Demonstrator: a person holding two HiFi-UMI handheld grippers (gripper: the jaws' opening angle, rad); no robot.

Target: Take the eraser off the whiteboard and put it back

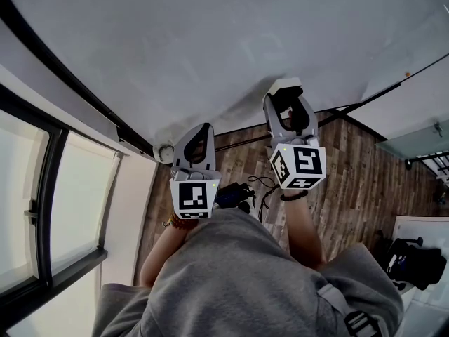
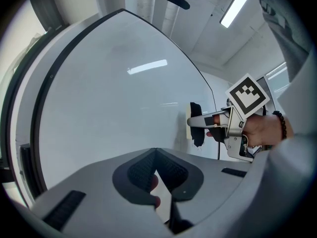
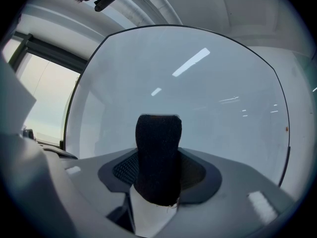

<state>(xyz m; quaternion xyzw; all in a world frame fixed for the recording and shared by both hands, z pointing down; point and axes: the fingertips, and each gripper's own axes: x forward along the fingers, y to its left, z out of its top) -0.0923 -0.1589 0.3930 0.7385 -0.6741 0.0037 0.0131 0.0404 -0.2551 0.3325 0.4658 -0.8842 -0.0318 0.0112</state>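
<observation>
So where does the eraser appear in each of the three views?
Head view: eraser above centre, slightly right.
Left gripper view: eraser right of centre.
Right gripper view: eraser bottom centre, between the fingers.
Shared landmark: the whiteboard behind it.

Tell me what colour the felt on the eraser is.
Black. The eraser shows best in the right gripper view.

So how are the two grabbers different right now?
The right gripper holds the eraser; the left gripper holds nothing. The right gripper's jaws stand apart round the eraser; the left gripper's jaws are closed together. The right gripper reaches nearer the whiteboard than the left gripper. Both point at the whiteboard.
</observation>
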